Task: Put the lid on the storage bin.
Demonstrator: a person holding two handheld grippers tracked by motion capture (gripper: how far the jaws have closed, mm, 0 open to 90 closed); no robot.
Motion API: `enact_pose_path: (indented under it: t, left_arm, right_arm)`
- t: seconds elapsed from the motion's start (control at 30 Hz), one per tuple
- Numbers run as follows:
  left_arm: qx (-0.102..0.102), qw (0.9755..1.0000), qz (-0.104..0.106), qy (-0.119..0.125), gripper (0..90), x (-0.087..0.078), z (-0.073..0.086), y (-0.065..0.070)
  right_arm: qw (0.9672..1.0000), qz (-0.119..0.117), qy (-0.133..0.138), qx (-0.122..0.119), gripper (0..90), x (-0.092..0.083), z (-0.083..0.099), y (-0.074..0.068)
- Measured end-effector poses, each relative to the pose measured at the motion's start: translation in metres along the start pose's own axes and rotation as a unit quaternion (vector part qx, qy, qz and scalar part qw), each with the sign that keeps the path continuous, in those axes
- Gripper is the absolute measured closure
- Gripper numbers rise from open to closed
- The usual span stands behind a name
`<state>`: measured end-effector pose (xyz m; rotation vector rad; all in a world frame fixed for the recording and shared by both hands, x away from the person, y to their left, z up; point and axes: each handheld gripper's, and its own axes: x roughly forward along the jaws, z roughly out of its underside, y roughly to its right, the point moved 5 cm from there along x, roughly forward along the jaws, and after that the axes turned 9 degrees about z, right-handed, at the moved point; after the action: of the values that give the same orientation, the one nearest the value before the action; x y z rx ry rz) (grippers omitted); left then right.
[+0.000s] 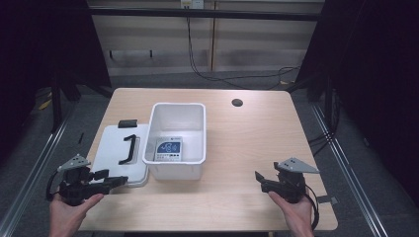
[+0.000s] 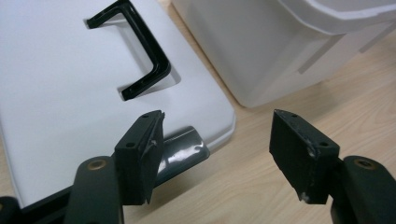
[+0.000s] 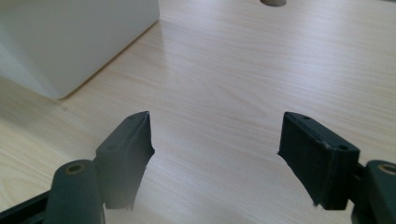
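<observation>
My left gripper hovers spread by the lid; my right gripper waits spread. The box stands uncovered; lifting and fitting the lid remain.

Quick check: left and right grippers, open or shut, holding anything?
Left gripper: open, holding nothing, jaws at the corner of the white lid.
Right gripper: open, holding nothing, over bare table.
</observation>
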<state>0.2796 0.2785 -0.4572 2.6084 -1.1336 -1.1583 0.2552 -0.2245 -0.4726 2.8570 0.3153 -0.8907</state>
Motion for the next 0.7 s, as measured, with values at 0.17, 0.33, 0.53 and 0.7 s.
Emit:
enact_pose_path:
  t: [0.17,0.33,0.53,0.7]
  left_arm:
    - [-0.002,1.0,0.0,-0.009,38.5,0.002,0.0,0.0]
    - [-0.029,0.9993,0.021,0.006,53.6,-0.002,-0.006,-0.001]
    - [-0.026,0.9994,0.023,0.002,58.0,-0.003,-0.009,-0.003]
    - [-0.032,0.9994,0.001,-0.014,55.0,-0.006,-0.017,-0.002]
  right_arm:
    - [1.0,-0.007,0.004,-0.003,26.3,-0.003,0.0,-0.007]
    - [0.9999,-0.011,0.004,-0.002,26.4,-0.004,-0.001,-0.01]
    - [0.9999,-0.017,-0.001,0.002,26.3,-0.002,-0.001,-0.009]
    - [0.9998,-0.02,0.001,-0.002,26.1,-0.003,-0.001,-0.012]
